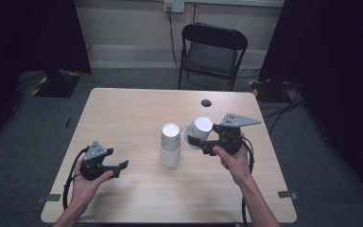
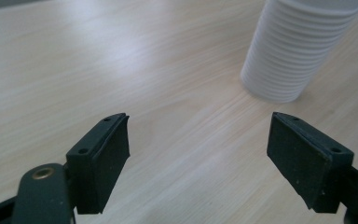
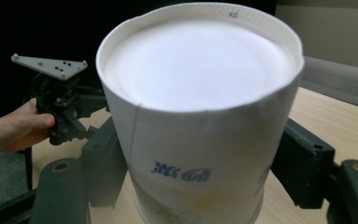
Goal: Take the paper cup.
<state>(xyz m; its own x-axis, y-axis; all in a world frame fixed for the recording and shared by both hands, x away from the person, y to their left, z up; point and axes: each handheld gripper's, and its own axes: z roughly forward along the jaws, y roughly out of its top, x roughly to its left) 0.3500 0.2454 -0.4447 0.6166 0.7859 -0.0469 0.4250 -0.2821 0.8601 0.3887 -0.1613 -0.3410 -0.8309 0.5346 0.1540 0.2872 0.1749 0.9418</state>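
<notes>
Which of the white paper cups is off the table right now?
The paper cup clamped in the right hand-held gripper, tilted, base toward the camera. The other cups sit upside down in a stack on the table, untouched.

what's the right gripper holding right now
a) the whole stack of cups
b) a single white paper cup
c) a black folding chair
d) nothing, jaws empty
b: in the right gripper view the black jaws press on both sides of a white paper cup, and the high view shows the right gripper carrying it tilted beside the stack of cups.
</notes>
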